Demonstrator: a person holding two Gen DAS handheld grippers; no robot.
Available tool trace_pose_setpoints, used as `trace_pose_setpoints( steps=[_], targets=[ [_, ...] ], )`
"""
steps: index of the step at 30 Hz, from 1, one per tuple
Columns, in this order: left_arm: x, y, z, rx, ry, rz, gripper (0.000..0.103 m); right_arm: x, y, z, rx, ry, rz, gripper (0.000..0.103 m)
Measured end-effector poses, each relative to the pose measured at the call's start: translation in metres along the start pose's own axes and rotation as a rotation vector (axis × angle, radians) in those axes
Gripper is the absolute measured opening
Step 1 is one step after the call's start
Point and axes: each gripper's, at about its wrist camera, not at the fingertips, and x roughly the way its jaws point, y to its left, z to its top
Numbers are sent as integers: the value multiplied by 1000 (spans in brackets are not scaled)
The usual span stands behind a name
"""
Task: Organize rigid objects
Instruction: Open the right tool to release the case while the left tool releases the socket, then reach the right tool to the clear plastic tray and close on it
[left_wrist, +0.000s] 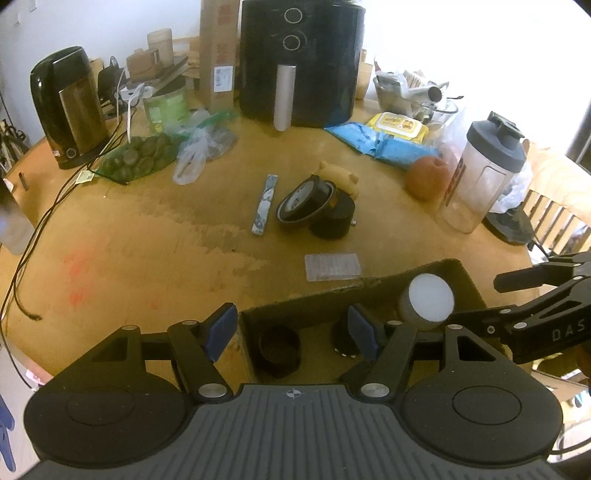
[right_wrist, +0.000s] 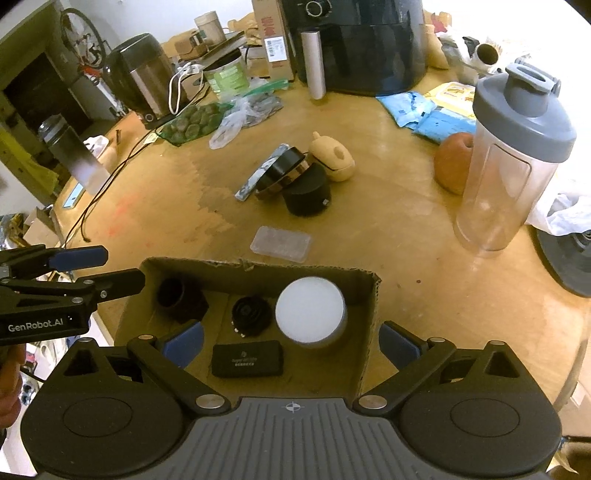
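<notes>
Cardboard box (right_wrist: 369, 295), open-topped, torn rim, white-topped cylinder (right_wrist: 310, 314) inside

Black knob (left_wrist: 341, 338) in box half hidden behind left tongs' pad (left_wrist: 364, 334)

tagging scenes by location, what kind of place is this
Most likely a home kitchen or dining table, cluttered. A black air fryer and an electric kettle stand at the back of the wooden table, with a shaker bottle and a wooden chair alongside.
</notes>
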Motion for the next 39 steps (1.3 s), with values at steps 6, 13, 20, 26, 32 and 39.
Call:
trace_pose_setpoints(
  steps=[6,13,20,26,32,39],
  targets=[
    [5,8,5,8,-4,-12,66,4,3,6,14,-7,-23,103],
    [11,18,9,-9,-4,-15,66,15,11,16,8,3,-44,103],
    [17,31,13,-28,-1,-18,66,30,21,28,3,12,-64,103],
    [21,41,15,-43,-4,-14,66,43,25,38,7,28,-82,103],
    [24,50,14,-71,2,-2,66,58,33,49,4,44,-72,103],
    [22,61,11,-100,6,18,66,82,43,61,27,70,-79,103]
  ],
)
